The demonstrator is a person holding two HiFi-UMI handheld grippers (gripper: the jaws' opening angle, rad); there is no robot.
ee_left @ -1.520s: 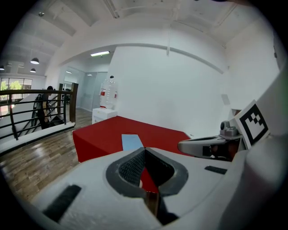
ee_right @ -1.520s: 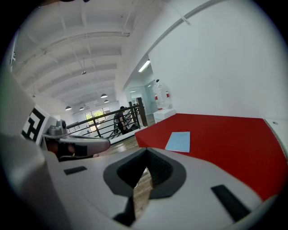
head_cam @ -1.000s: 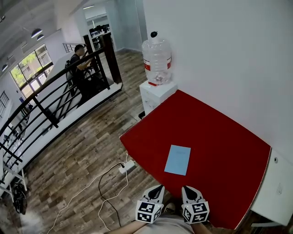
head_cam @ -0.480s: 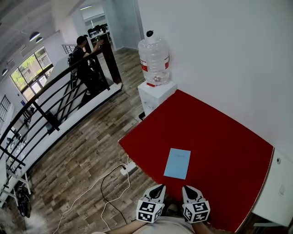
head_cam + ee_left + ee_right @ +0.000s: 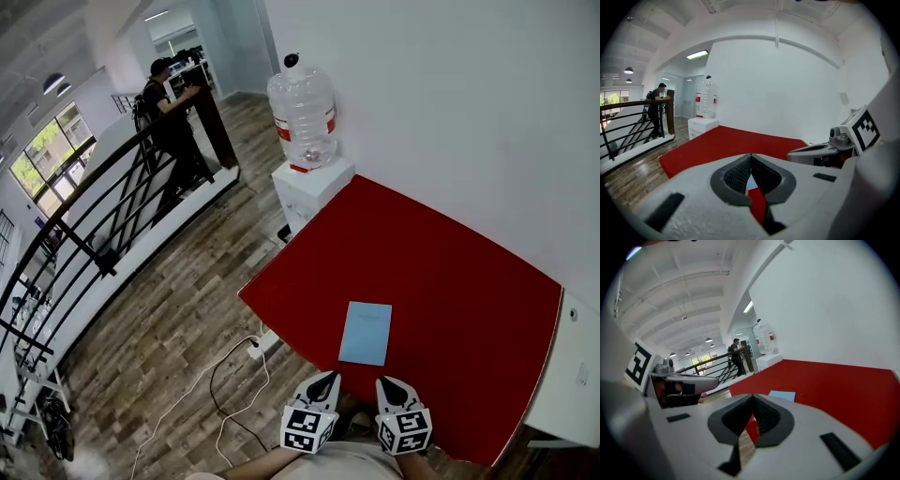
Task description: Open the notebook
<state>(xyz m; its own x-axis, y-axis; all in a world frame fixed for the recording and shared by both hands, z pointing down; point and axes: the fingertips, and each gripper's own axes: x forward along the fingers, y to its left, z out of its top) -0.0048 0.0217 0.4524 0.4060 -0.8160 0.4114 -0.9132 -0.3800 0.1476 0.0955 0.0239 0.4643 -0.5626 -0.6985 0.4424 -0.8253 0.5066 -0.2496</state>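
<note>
At lower centre the notebook [image 5: 366, 333] is plain light blue, the table [image 5: 450, 262] solid red. At the bottom edge my left gripper [image 5: 329, 377] and right gripper [image 5: 383, 382] show black-and-white square markers.

Since 1 s ago, the person [image 5: 167, 101] at 10 o'clock has risen from bending over the railing [image 5: 103, 202]. The person now stands upright with an arm on the dark post [image 5: 214, 127]. The head view has swung a little. The water bottle [image 5: 302, 111] has drifted toward 10 o'clock, and the red table's [image 5: 459, 272] 3 o'clock corner has risen. More of the white cabinet [image 5: 577, 361] shows there. The notebook [image 5: 366, 333] has slid slightly toward 6 o'clock, nearer the tips of the left gripper [image 5: 331, 375] and the right gripper [image 5: 382, 381].
</note>
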